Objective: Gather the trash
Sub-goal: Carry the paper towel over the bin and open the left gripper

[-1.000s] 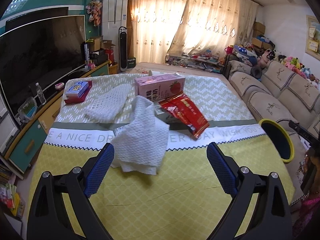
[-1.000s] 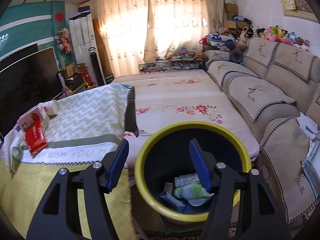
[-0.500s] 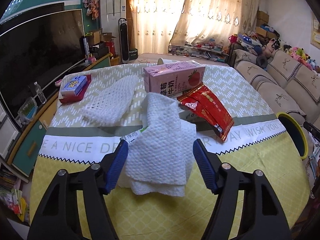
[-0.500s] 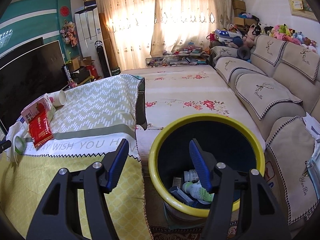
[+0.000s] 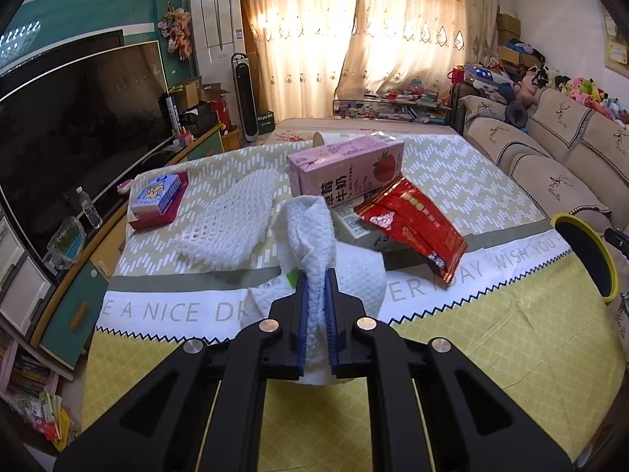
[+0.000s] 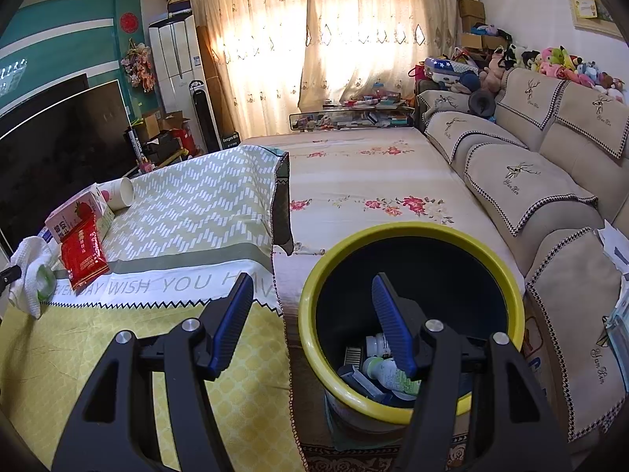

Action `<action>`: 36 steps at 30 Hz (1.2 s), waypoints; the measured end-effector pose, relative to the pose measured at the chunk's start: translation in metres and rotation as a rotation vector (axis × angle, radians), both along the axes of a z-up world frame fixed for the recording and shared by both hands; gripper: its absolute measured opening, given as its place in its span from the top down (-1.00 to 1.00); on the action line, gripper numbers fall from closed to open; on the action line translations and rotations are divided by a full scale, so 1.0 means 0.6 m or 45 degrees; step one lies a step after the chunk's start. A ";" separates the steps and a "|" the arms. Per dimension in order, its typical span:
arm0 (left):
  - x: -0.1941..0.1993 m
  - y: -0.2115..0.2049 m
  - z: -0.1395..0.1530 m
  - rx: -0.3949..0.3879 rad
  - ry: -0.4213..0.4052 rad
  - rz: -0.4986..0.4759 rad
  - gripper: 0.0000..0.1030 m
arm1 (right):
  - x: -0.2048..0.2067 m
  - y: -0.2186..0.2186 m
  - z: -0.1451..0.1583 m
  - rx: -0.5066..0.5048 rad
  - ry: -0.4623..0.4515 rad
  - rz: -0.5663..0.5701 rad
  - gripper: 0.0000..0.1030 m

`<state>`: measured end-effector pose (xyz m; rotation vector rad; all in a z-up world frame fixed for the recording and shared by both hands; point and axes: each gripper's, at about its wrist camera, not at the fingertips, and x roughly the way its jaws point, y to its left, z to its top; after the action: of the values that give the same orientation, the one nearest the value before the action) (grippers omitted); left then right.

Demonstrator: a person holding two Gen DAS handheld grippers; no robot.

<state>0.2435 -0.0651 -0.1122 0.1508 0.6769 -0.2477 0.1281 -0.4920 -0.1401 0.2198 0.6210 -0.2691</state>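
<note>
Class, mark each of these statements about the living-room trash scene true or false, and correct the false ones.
1. The left hand-held gripper is shut on the white paper towel. True.
2. The right hand-held gripper holds a bottle. False: its jaws are open and empty.
3. The yellow-rimmed bin is empty. False: bottles and other trash lie in it.
4. The red snack wrapper leans on the pink milk carton. True.

Trash bin (image 5: 585, 259) half out of frame
</note>
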 end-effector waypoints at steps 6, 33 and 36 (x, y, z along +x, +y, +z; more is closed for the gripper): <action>-0.031 -0.018 0.049 -0.003 -0.079 -0.043 0.83 | -0.009 -0.001 0.009 0.002 -0.022 -0.004 -0.16; -0.114 -0.456 0.116 -0.013 -0.102 -0.688 0.83 | -0.169 -0.151 0.015 -0.007 -0.114 -0.289 -0.23; -0.122 -0.540 0.102 -0.025 -0.038 -0.803 0.83 | -0.189 -0.174 0.011 -0.005 -0.109 -0.339 -0.23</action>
<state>0.1704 -0.3891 -0.0510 0.3476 0.5815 -0.8550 0.0149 -0.5962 -0.1336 0.3091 0.5061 -0.5150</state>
